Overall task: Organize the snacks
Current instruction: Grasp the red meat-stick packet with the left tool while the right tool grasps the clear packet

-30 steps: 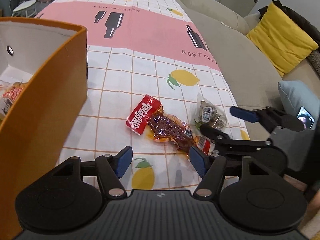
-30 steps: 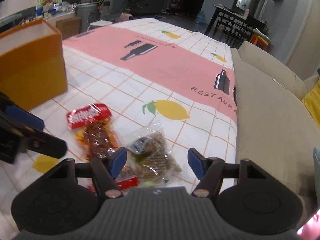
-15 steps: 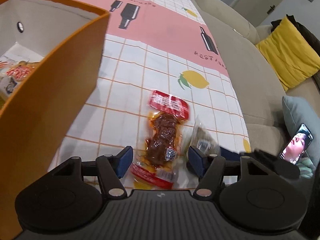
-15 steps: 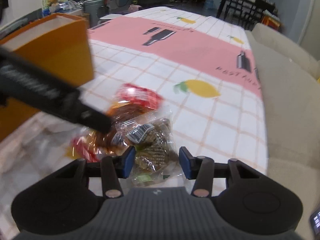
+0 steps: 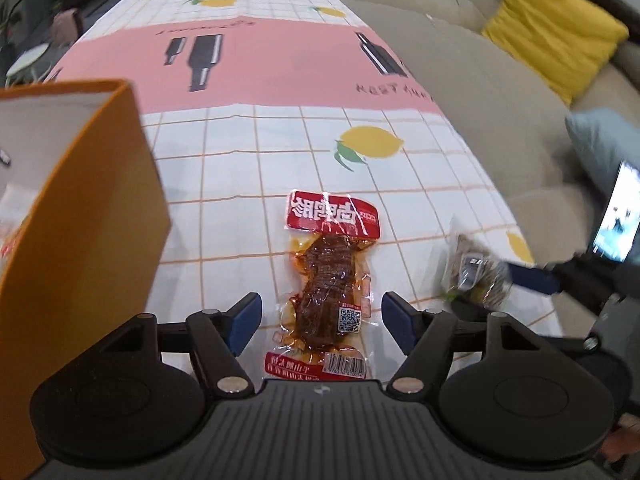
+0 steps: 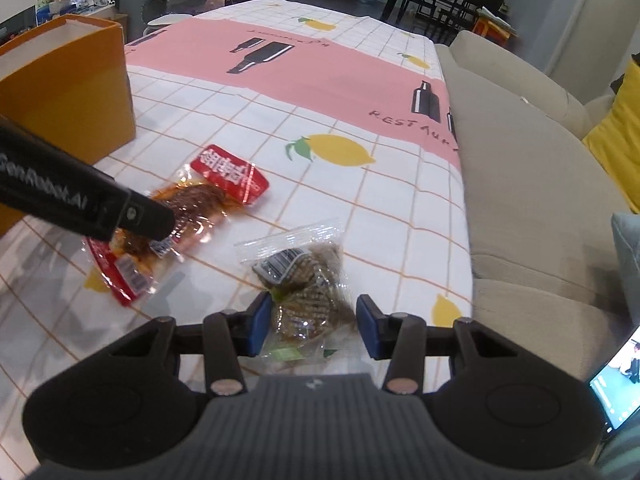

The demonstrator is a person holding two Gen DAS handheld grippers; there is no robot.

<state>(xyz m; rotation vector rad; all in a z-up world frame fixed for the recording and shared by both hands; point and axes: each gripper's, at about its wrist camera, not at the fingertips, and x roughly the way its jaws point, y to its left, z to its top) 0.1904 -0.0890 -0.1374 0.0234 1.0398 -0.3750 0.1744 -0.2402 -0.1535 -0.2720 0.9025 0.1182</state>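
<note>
Over on the left stands the orange box (image 5: 92, 216), open at the top, with what looks like a packet or two already inside. Just beside it the left tongs (image 5: 322, 318) hang over the table (image 5: 248, 184), spread wide and gripping nothing. The red meat-snack packet (image 5: 330, 280) lies flat between their blue pads, its long axis running straight away from the tongs, red header at the far end and barcode end tucked under the tool. So the packet's narrow width faces the pads, which I'd say is the right way round for closing across it; the tongs look as if they need only drop and pinch.

Further right, the right tongs (image 6: 310, 328) are partly closed around the clear packet of brown snack (image 6: 306, 280) near the table's sofa-side edge, pads just beside the wrapper. Whether they actually touch it I cannot tell. That packet lies skewed, its barcode corner pointing away and leftward. Each packet sits nearer its own tongs; the box is nearer the left.
</note>
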